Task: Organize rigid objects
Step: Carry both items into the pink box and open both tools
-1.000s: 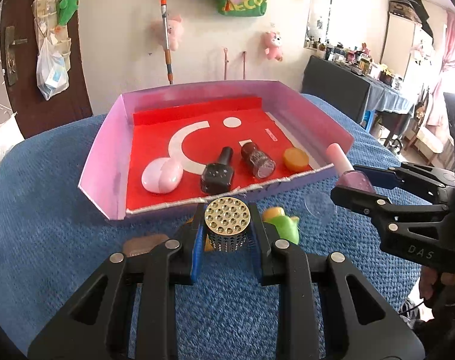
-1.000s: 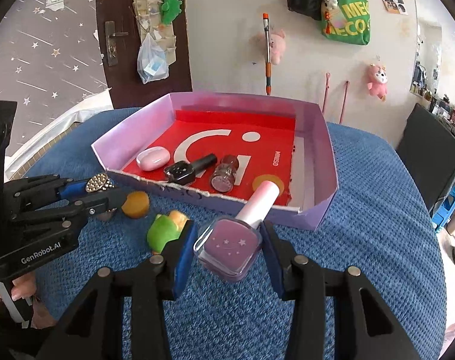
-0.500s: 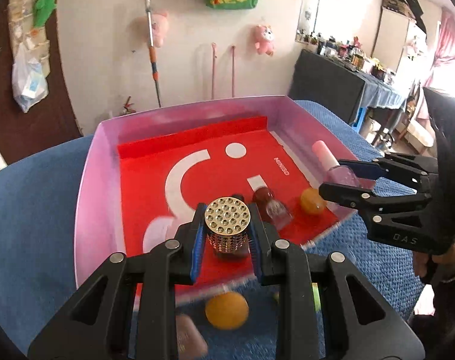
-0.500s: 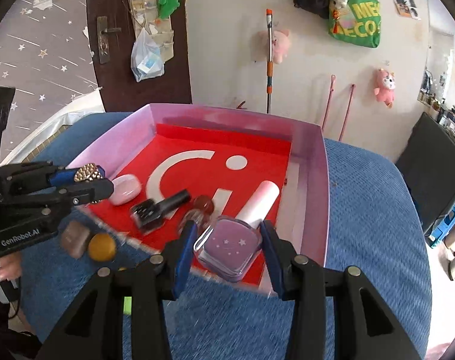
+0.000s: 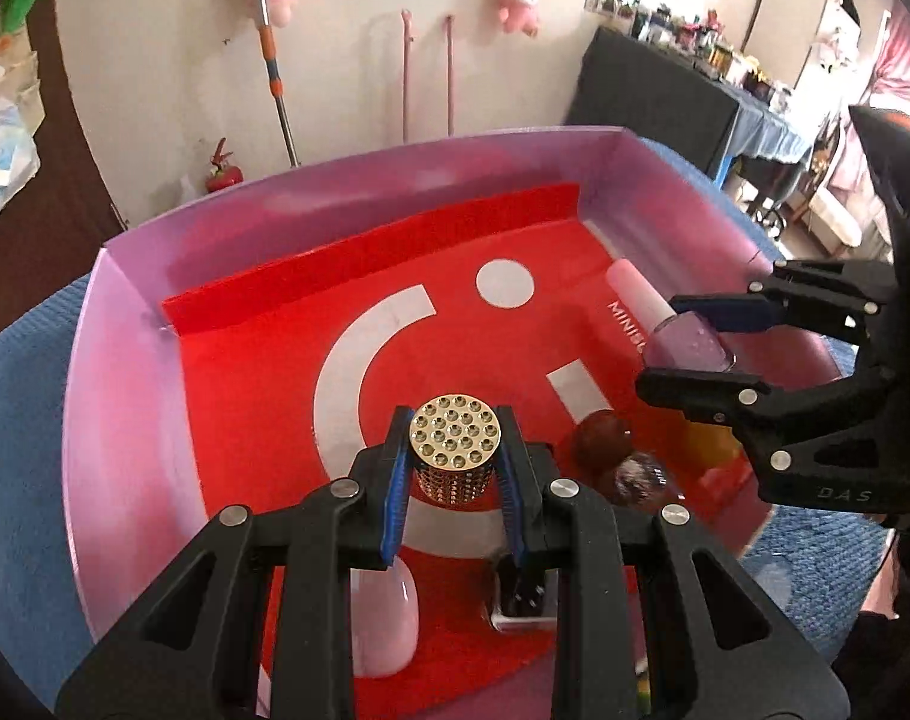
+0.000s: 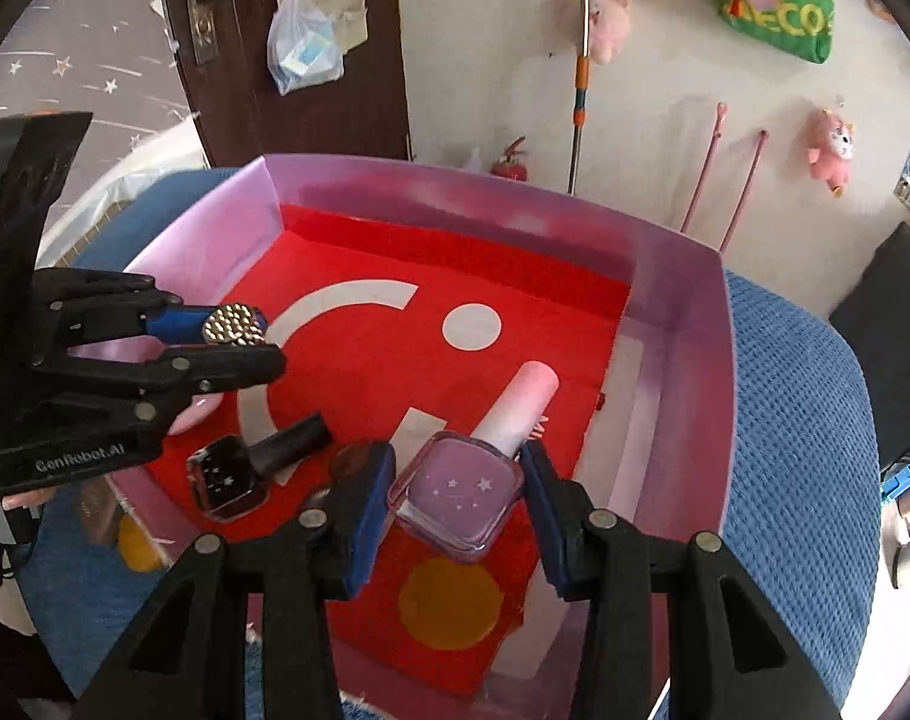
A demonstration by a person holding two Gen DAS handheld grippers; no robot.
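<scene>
The left gripper [image 5: 455, 468] is pinching a gold studded cylinder [image 5: 455, 450] between its blue pads and holding it above the near left part of the pink tray [image 5: 125, 420], over the white arc printed on the tray's red liner [image 5: 263, 396]. The right gripper [image 6: 457, 495] is clamping a lilac nail polish bottle [image 6: 457, 495] by its square glass body, with the pale pink cap [image 6: 517, 405] pointing away toward the tray's far wall; the bottle is hanging over the near right part of the tray, not resting on the liner.

Inside the tray, a pink oval case [image 5: 389, 618] is lying near the front wall on the left, partly hidden under the left gripper. A black nail polish bottle [image 6: 239, 468] is lying on its side at the tray's front, its cap pointing toward the middle. Just right of it a dark brown bottle [image 5: 610, 450] is lying blurred. An orange round disc [image 6: 452, 603] is sitting flat in the tray's front right corner, below the lilac bottle.

Outside the tray, beyond its front left corner, an orange piece [image 6: 134, 543] and a brownish piece [image 6: 98, 510] are sitting on the blue textured cloth [image 6: 802, 420]; both are too blurred to identify
</scene>
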